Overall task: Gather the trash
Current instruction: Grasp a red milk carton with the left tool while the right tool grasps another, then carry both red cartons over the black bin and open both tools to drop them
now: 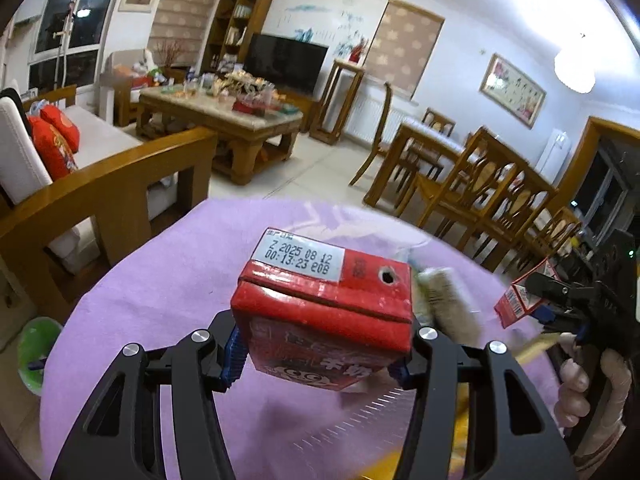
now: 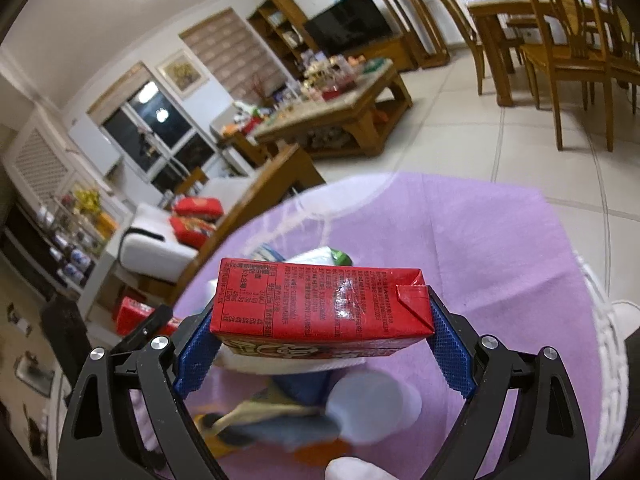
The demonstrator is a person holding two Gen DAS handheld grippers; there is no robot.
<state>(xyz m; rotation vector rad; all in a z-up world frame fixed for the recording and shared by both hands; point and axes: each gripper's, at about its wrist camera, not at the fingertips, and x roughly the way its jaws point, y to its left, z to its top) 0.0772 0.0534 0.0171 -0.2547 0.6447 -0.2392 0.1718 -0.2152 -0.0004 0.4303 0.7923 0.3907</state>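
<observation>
Left gripper (image 1: 320,354) clamped across the narrow sides of an upright red carton (image 1: 326,308), clear above the purple surface (image 1: 160,280). Right gripper (image 2: 322,354) clamped endwise on a second red carton (image 2: 320,304), held flat. Both raised, probably for carrying to a bin. More wrappers (image 2: 276,416) left mid-surface.

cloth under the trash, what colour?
Plain lilac purple cloth, with no pattern visible; it shows best in the right wrist view.
</observation>
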